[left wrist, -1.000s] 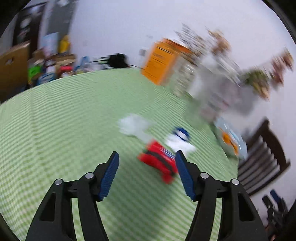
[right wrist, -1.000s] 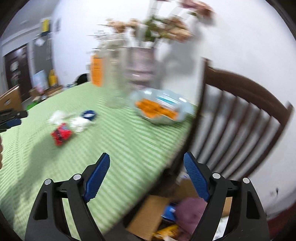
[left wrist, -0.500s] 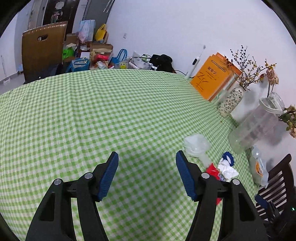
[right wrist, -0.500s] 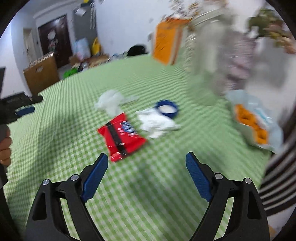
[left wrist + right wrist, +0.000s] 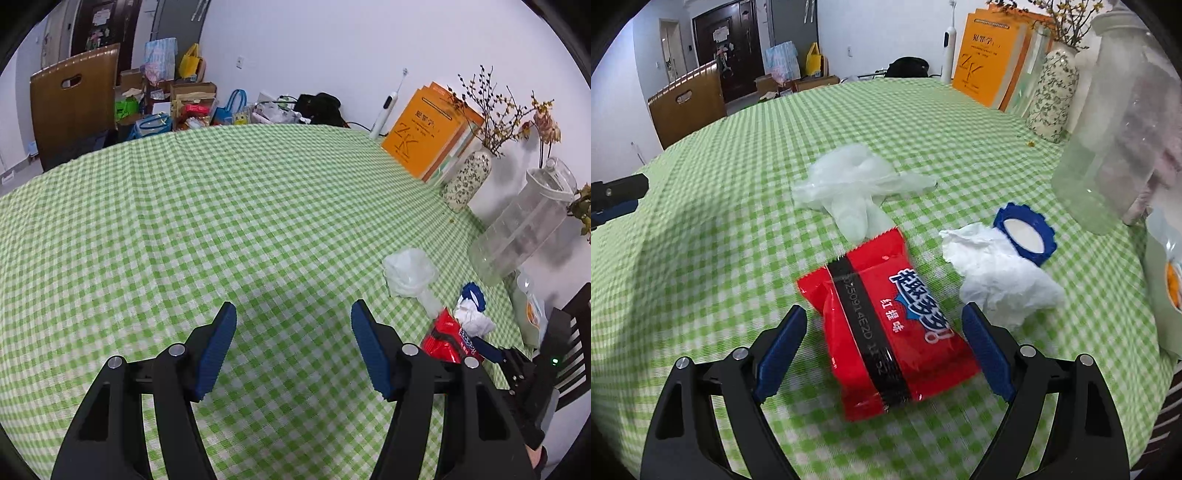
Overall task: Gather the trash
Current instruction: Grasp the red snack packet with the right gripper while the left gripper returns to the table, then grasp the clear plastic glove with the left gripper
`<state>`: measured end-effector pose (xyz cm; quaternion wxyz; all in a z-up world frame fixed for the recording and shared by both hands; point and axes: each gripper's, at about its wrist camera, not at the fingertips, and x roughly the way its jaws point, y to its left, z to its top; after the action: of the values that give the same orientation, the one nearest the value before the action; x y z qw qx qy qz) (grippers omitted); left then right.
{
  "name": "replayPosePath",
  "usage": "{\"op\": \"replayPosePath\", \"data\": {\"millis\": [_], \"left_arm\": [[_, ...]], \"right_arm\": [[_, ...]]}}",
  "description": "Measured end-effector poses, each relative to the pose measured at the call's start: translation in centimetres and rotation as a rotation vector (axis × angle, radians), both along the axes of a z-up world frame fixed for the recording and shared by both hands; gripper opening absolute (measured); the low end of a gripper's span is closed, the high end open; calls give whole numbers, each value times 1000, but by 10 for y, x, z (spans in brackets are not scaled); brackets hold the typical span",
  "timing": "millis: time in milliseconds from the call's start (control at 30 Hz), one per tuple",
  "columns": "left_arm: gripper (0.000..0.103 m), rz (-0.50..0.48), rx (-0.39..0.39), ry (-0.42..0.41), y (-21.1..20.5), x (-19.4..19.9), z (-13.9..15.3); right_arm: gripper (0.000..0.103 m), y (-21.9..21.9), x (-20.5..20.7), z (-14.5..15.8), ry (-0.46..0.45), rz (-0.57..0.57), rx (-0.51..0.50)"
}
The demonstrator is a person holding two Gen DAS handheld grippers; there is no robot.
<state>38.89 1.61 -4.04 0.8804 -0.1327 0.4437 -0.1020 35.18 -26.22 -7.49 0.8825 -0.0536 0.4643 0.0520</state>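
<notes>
The right gripper (image 5: 884, 354) tilts down, jaws wide and empty, straddling the red snack packet (image 5: 886, 325) without touching it.

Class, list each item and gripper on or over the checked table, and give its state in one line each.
Red snack packet: lying flat, between the right gripper's open jaws.
Plastic glove: crumpled, lying flat.
White tissue: crumpled.
Blue cap: off, hollow side up.
Clear jug: upright, lidded.
Right gripper: open.
Left gripper: open, empty.
</notes>
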Motion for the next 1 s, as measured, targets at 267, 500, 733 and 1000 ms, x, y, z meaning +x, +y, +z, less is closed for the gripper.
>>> {"op": "replayPosePath", "data": {"millis": [267, 500, 733, 1000], "left_arm": [[62, -38, 13, -17, -16, -1, -11], [62, -126, 37, -30, -49, -3, -18], [62, -163, 75, -23, -112, 44, -23], [59, -148, 166, 33, -165, 89, -41]], "right_arm": [[49, -14, -16, 10, -101, 7, 201], [49, -27, -44, 41, -307, -24, 297], [49, -54, -54, 52, -418, -177, 346], [49, -60, -57, 53, -411, -196, 373]]}}
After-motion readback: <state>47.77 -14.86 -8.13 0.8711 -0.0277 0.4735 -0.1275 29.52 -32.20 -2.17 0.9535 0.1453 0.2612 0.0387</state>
